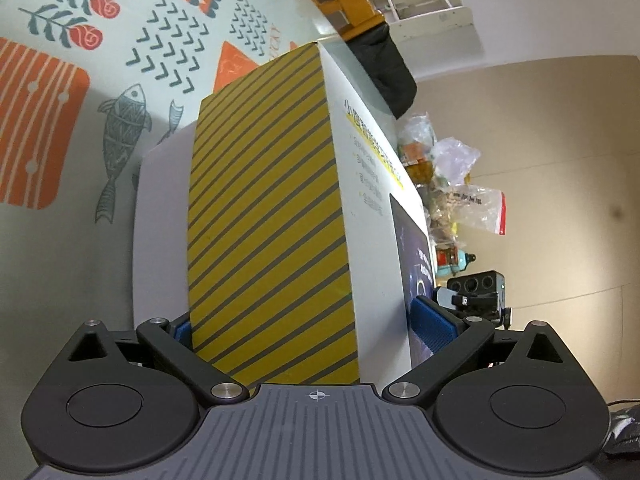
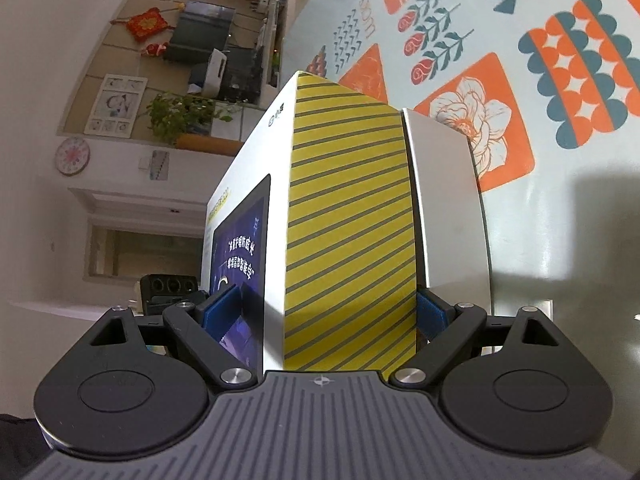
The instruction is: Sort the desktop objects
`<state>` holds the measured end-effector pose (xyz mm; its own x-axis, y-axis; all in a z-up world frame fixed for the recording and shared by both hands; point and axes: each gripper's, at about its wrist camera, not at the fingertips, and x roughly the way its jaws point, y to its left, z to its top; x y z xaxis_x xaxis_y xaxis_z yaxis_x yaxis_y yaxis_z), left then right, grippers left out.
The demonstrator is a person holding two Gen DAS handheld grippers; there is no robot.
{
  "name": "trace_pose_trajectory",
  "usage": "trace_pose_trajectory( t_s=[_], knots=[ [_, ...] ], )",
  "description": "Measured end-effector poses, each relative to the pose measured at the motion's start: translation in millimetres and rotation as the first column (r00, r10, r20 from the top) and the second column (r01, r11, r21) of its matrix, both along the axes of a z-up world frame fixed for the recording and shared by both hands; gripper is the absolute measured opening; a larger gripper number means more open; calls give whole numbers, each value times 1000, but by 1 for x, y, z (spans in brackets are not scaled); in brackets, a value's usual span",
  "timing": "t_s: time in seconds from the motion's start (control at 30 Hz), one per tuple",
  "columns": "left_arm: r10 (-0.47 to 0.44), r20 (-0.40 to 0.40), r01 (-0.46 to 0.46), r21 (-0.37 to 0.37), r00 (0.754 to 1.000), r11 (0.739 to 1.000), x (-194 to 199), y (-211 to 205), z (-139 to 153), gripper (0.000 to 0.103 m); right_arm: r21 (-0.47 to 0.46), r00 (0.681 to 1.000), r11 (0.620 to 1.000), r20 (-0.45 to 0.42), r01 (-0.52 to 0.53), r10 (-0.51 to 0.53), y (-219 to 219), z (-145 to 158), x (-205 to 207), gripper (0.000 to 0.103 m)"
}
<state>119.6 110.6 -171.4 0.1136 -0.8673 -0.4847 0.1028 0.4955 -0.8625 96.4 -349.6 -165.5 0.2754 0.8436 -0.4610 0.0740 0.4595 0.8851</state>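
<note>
Patterned tablecloth under everything, room clutter beyond. Big box, yellow-striped edge toward me, stands on white slab, lodged between both my pairs of fingers. Left gripper spread wide; right gripper straddles box, grip uncertain. My plan: squeeze evenly, keep level.

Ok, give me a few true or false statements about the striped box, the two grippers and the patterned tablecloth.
1. The white box with a yellow, grey-striped side sits between the left gripper's blue pads. True.
2. The box's striped side is red. False: yellow with grey stripes.
3. The box also sits between the right gripper's pads. True.
4. The tablecloth is plain white. False: it has orange and teal flowers and shapes.
5. Clear plastic bags lie beyond the box. True.
</note>
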Motion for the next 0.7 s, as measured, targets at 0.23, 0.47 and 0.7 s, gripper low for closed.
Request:
trace_pose_trajectory(
  t_s=[0.23,0.47,0.7],
  knots=[
    [-24,-16,25,31,1000,999,1,-4,10,103,-7,1000,1000,0,-26,26,1,2,5,103],
    [-72,-29,75,100,997,992,7,-8,25,103,5,999,999,2,-46,46,2,1,8,103],
    [-113,-13,113,151,994,982,14,-12,39,103,22,998,998,24,-59,59,-4,-2,6,103]
  ],
)
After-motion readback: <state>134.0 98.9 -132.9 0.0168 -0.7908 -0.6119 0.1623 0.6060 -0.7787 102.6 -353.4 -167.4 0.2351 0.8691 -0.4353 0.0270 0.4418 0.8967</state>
